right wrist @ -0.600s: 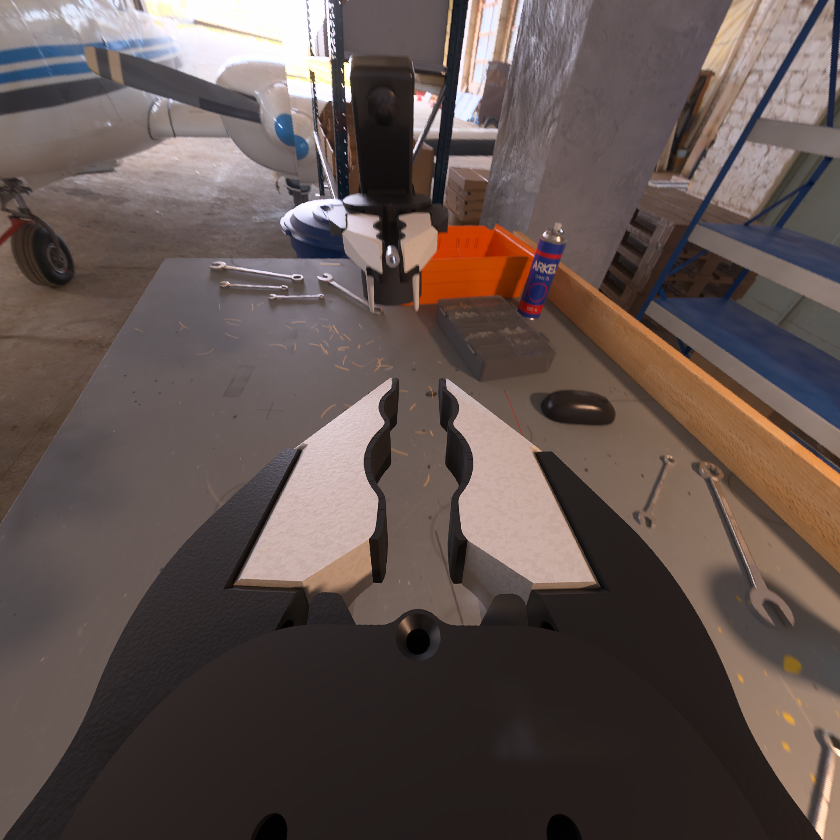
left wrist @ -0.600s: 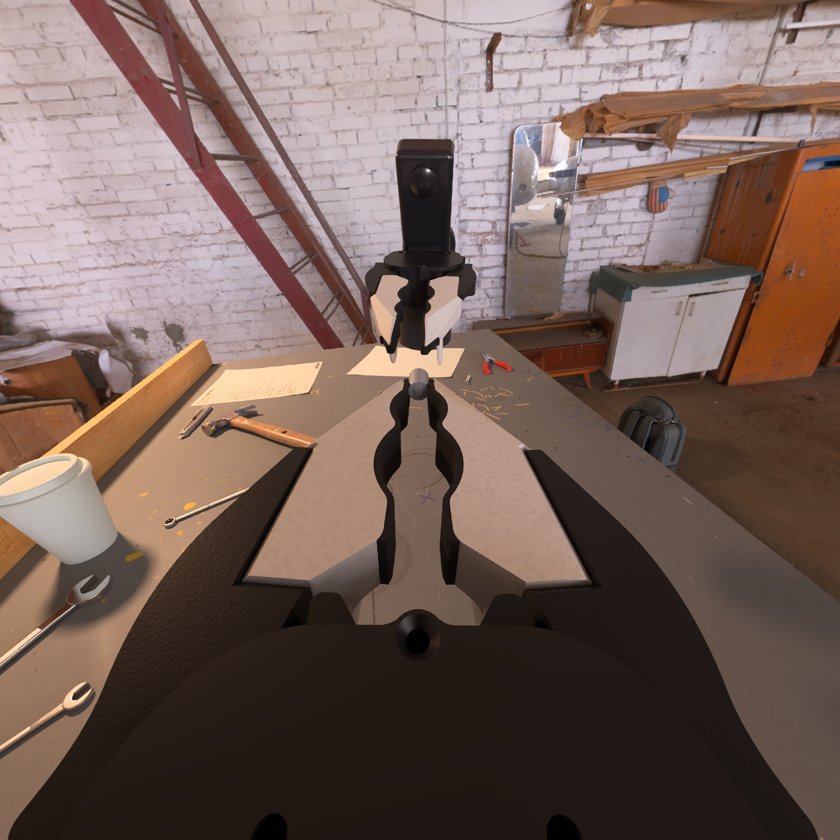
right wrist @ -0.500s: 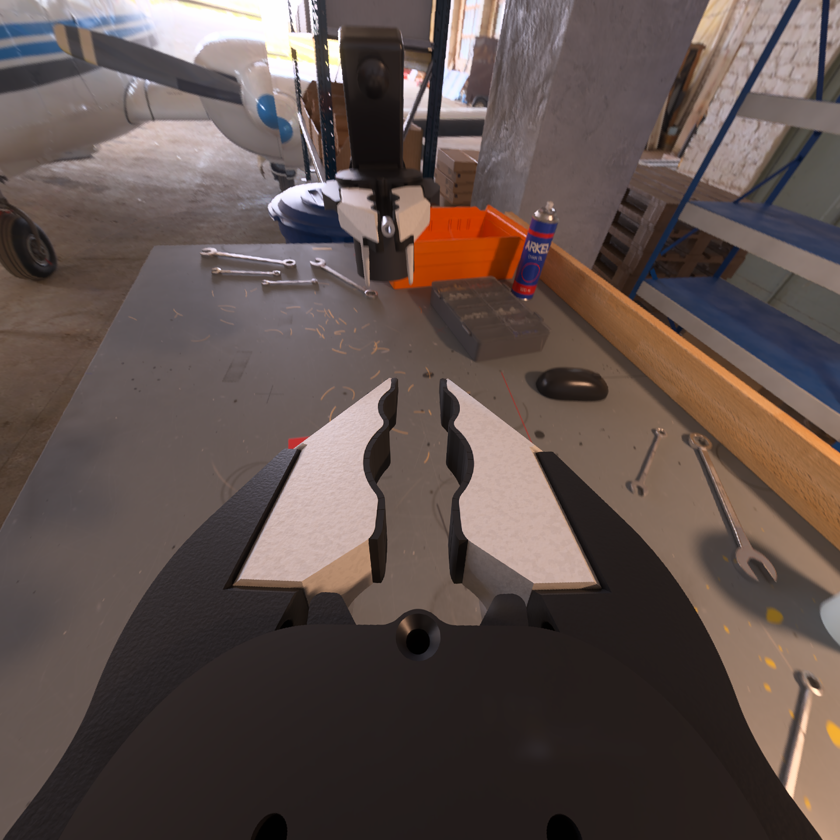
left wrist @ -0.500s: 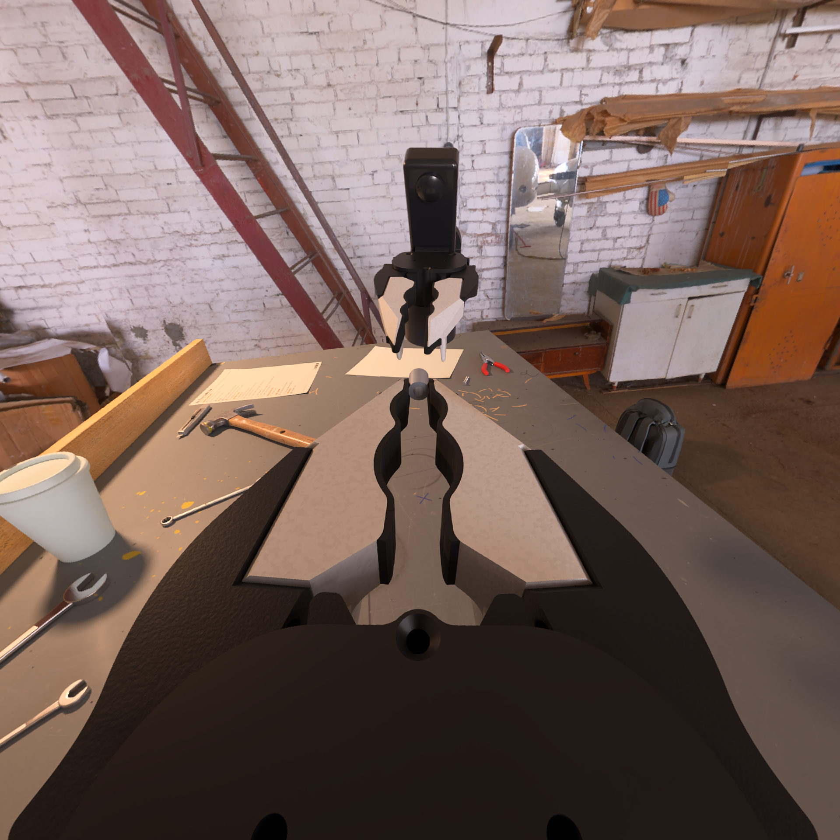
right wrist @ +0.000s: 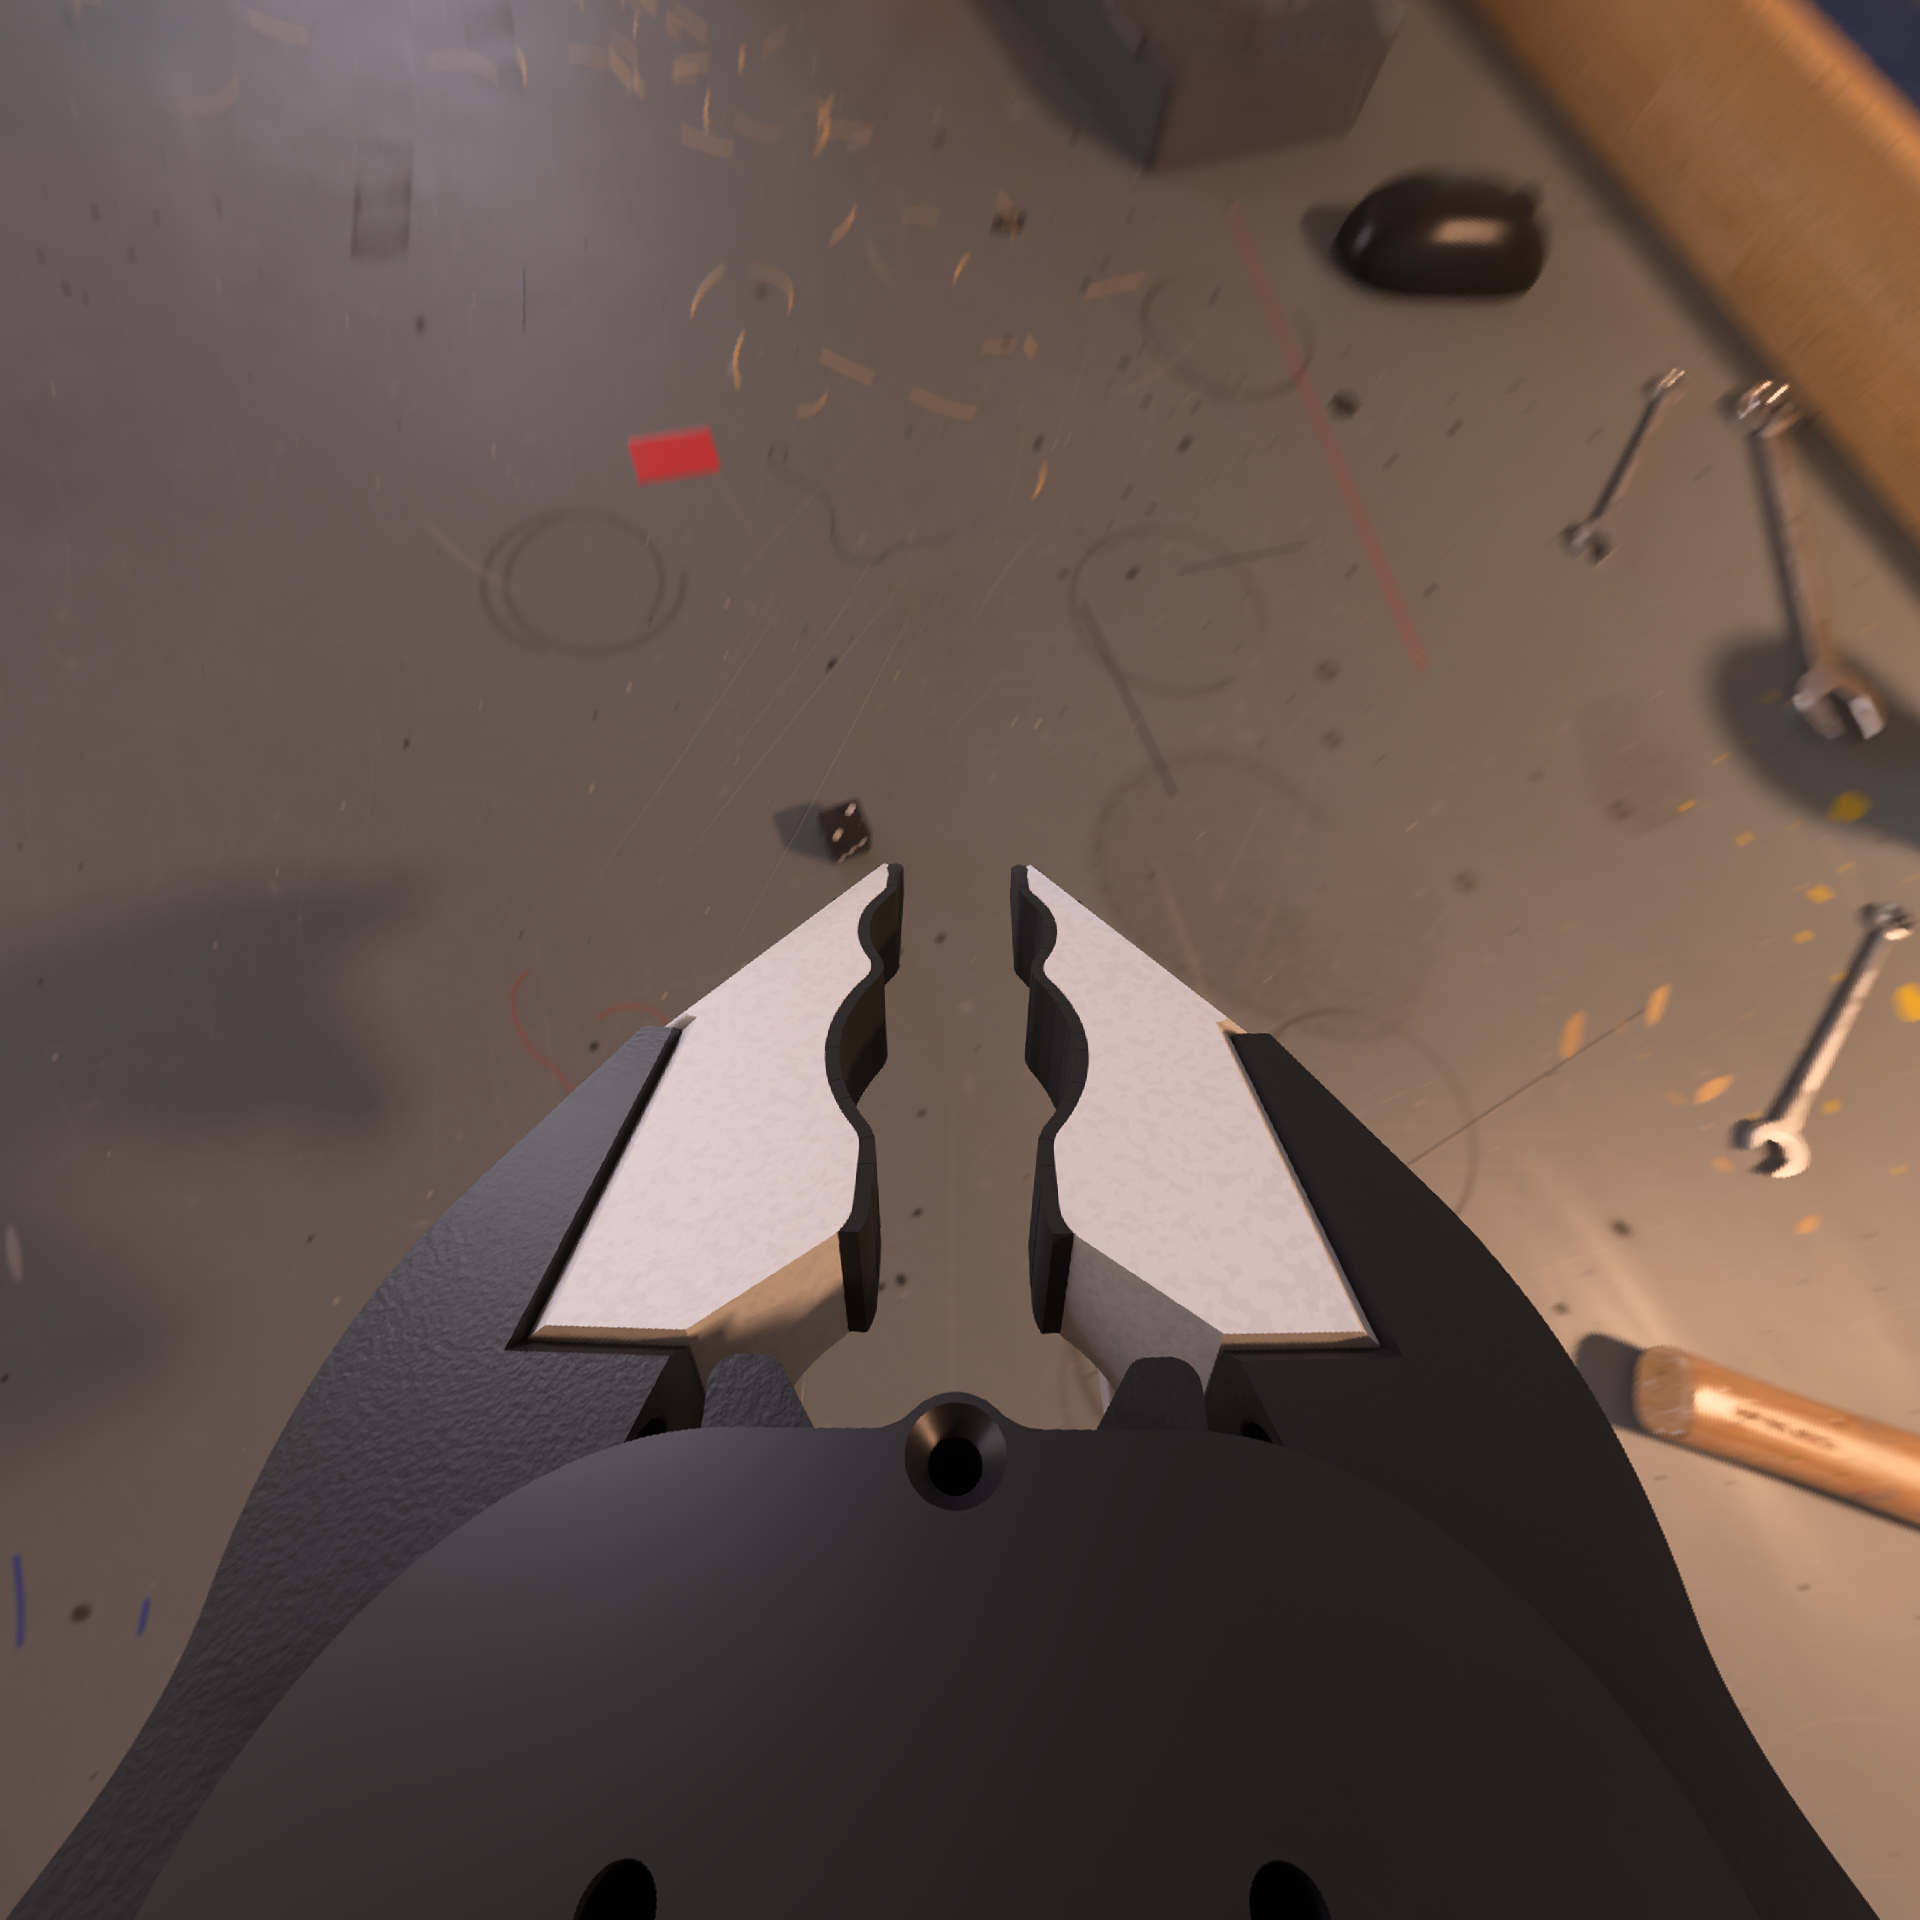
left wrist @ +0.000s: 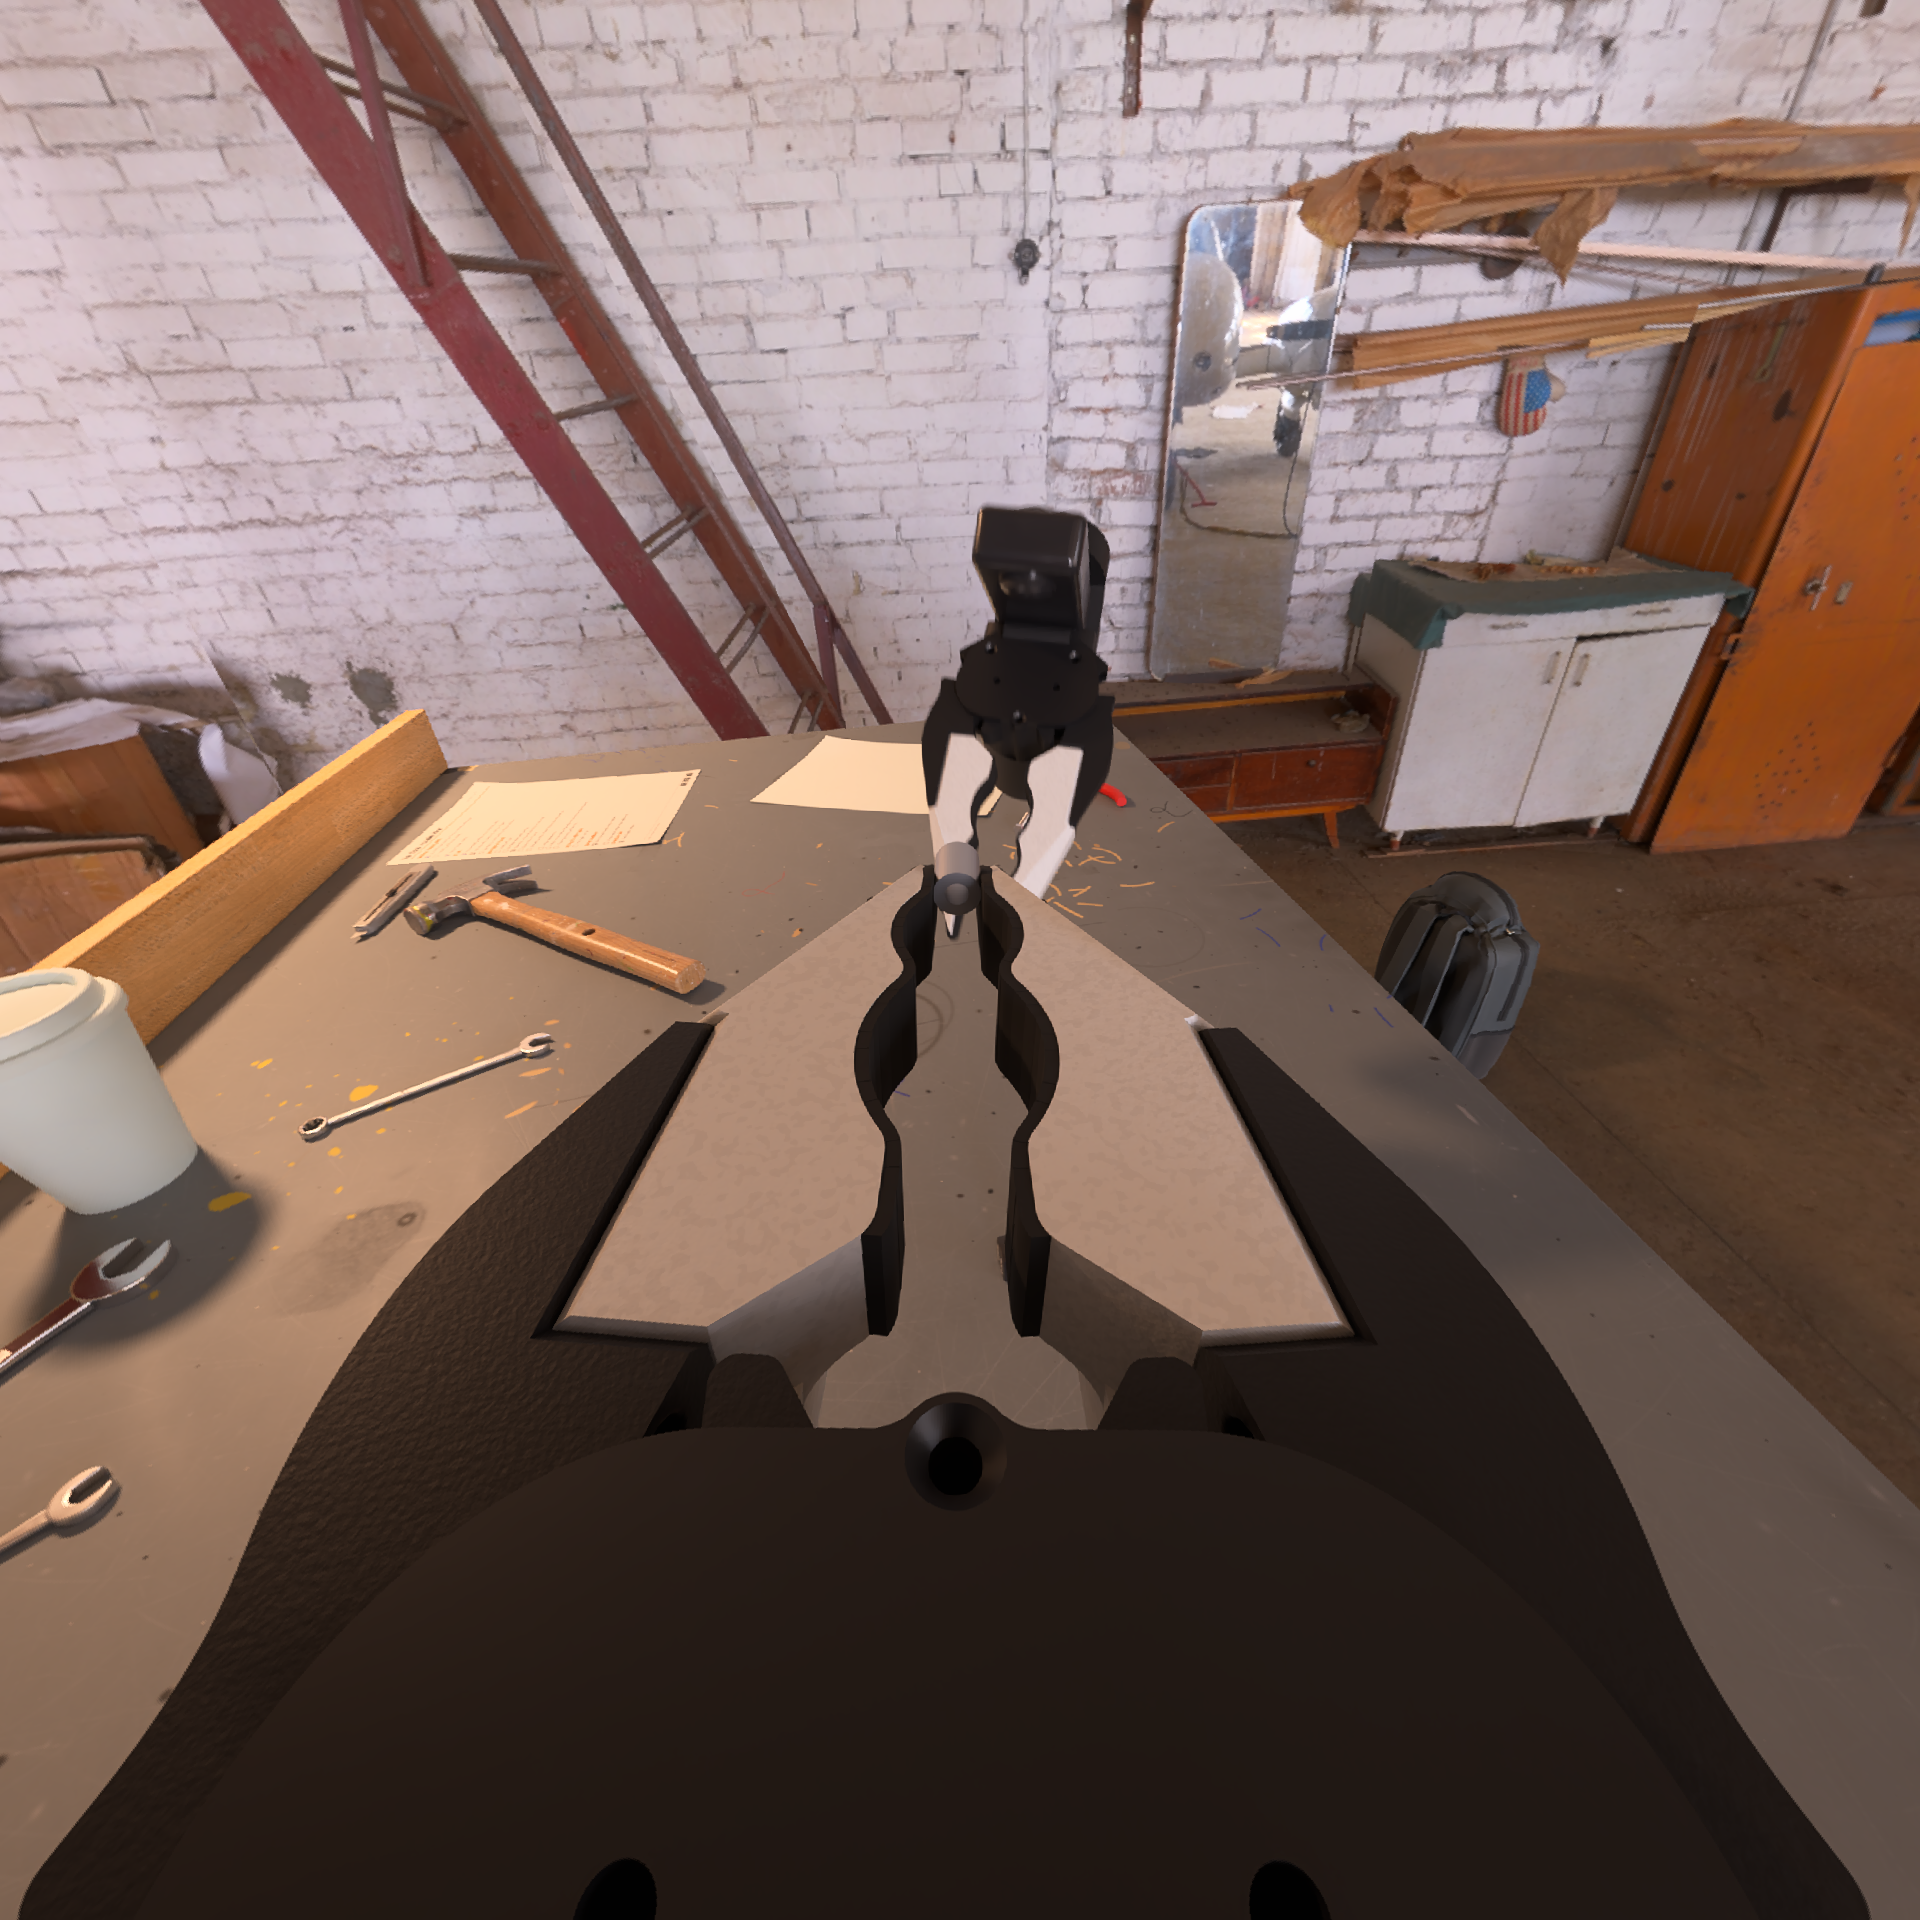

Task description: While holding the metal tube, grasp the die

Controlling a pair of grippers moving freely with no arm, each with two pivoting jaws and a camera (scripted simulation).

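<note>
My left gripper (left wrist: pixel 956 902) is shut on the small grey metal tube (left wrist: pixel 955 886), held end-on at its fingertips above the grey workbench (left wrist: pixel 312 997). My right gripper (right wrist: pixel 956 894) is open and empty, tilted down over the bench. A small black die with white pips (right wrist: pixel 844 829) lies on the bench just ahead and left of its left fingertip, outside the jaws. The right gripper also shows in the left wrist view (left wrist: pixel 1003 831), beyond the tube, pointing down at the bench with its fingers apart.
A hammer (left wrist: pixel 551 920), a wrench (left wrist: pixel 416 1086), a white cup (left wrist: pixel 73 1101), papers (left wrist: pixel 551 816) and a wooden plank (left wrist: pixel 239 883) are on the left. The right wrist view shows a red patch (right wrist: pixel 673 454), a black mouse (right wrist: pixel 1439 239), wrenches (right wrist: pixel 1803 582) and a hammer handle (right wrist: pixel 1766 1429).
My right gripper has pitched steeply down toward the bench and come lower, bringing the die into view near its left fingertip. The left gripper still holds the tube.
</note>
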